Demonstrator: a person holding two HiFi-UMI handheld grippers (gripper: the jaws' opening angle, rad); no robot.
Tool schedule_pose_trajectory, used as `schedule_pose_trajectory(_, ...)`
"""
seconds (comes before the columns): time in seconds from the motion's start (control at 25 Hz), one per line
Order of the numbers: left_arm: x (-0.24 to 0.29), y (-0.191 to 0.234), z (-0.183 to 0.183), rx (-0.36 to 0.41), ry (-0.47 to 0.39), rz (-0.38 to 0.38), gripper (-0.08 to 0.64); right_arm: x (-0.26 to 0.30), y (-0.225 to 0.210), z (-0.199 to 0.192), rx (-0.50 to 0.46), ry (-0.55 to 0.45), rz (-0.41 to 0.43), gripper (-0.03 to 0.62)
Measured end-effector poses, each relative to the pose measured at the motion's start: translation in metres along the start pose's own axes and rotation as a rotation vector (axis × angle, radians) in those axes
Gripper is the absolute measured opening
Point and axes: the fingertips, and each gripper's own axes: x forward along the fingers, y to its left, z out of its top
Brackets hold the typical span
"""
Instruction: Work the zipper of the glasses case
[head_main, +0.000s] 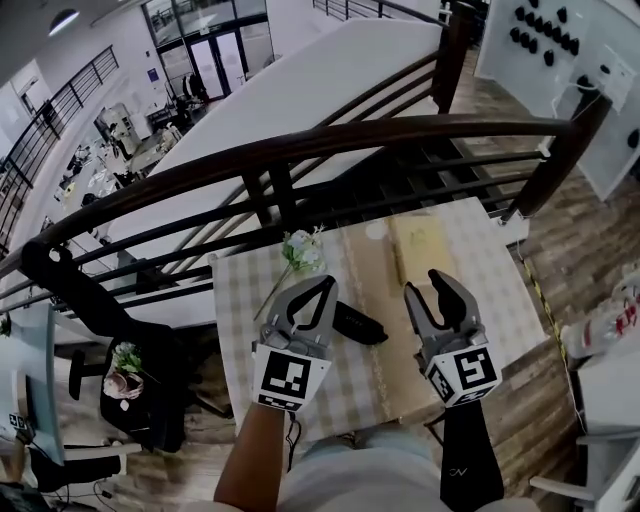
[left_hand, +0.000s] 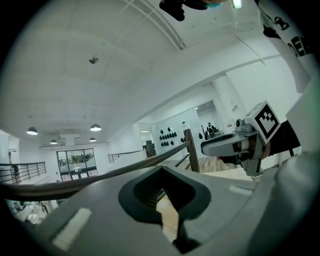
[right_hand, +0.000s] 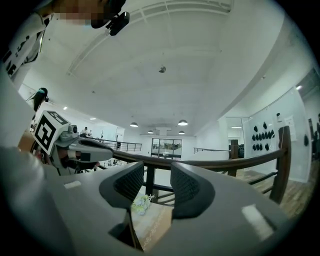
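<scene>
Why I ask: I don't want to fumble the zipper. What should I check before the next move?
1. Glasses case lies on the table, held by neither gripper: ok.
2. Left hand-held gripper ready to grasp: not ok, jaws together, empty.
3. Right hand-held gripper ready: ok, jaws apart, nothing between them.
4. Zipper pull located: cannot tell, too small in the head view.
5. Case framed in a gripper view: not ok; the right gripper view shows only the flower past its jaws.

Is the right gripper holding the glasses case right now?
No: the right gripper stands open around nothing, and the glasses case lies on the table.
</scene>
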Motion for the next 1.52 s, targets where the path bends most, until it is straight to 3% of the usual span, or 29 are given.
schedule_pose_trajectory(0.16,0.004,0.005,-0.015,0.025,0.050,0.001,0.008,0.007,0.003,-0.009,0.018,0.022,0.003,0.196)
schedule_pose_trajectory(0.4,0.020,-0.008,-0.037,0.061,0.123,-0.074,0.038,0.013,-0.003,-0.019,0.031,0.040,0.007,0.196)
schedule_pose_trajectory(0.92,0.047,-0.084,-0.125,0.147,0.333,-0.385,0.117,0.010,-0.028,-0.037,0.073,0.061,0.017,0.196)
schedule_pose_trajectory(1.08,0.047,-0.107,-0.163,0.256,0.414,-0.514,0.138,0.011,-0.028,-0.042,0.084,0.068,0.030,0.196)
schedule_pose_trajectory(1.2,0.045,-0.121,-0.190,0.380,0.484,-0.612,0.176,0.010,-0.026,-0.046,0.078,0.080,0.050,0.196)
schedule_pose_trajectory(1.52,0.042,-0.136,-0.240,0.642,0.622,-0.789,0.239,0.011,-0.035,-0.044,0.083,0.074,0.064,0.196)
